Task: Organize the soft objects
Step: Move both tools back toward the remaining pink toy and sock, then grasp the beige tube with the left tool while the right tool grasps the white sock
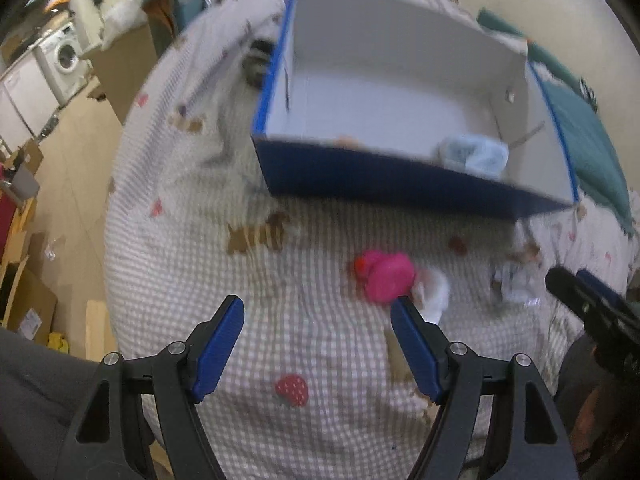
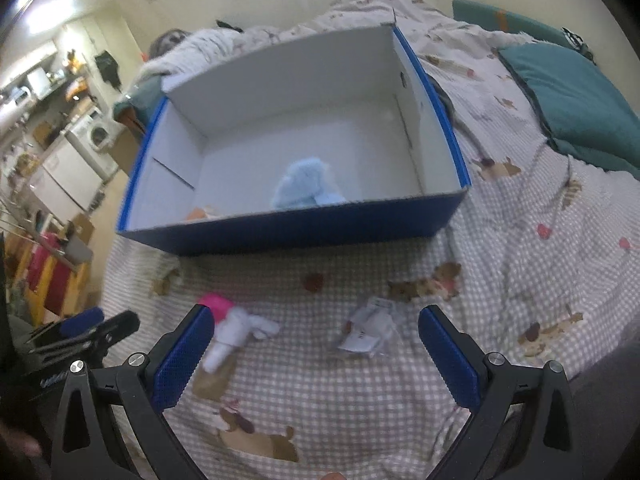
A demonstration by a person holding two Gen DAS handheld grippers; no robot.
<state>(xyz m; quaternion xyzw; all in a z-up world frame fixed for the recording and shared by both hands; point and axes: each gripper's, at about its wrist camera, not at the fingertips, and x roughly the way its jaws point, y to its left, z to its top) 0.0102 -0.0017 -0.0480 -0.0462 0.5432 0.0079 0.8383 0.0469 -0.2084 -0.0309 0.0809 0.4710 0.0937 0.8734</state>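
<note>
- Left wrist: left gripper [image 1: 316,312] fingers apart, gripping nothing, above bed [image 1: 180,264]; pink toy [image 1: 386,278] just past right fingertip, white sock [image 1: 434,294] touching it.
- Right wrist: right gripper [image 2: 312,320] fingers spread, empty; plastic packet [image 2: 370,332] lying between them.
- Blue plush [image 2: 306,188] inside box [image 2: 300,232].

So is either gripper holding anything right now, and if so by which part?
Nothing is held. The left gripper and the right gripper both have open jaws with only the checked bedcover between them. The pink and white toy lies loose on it.
</note>
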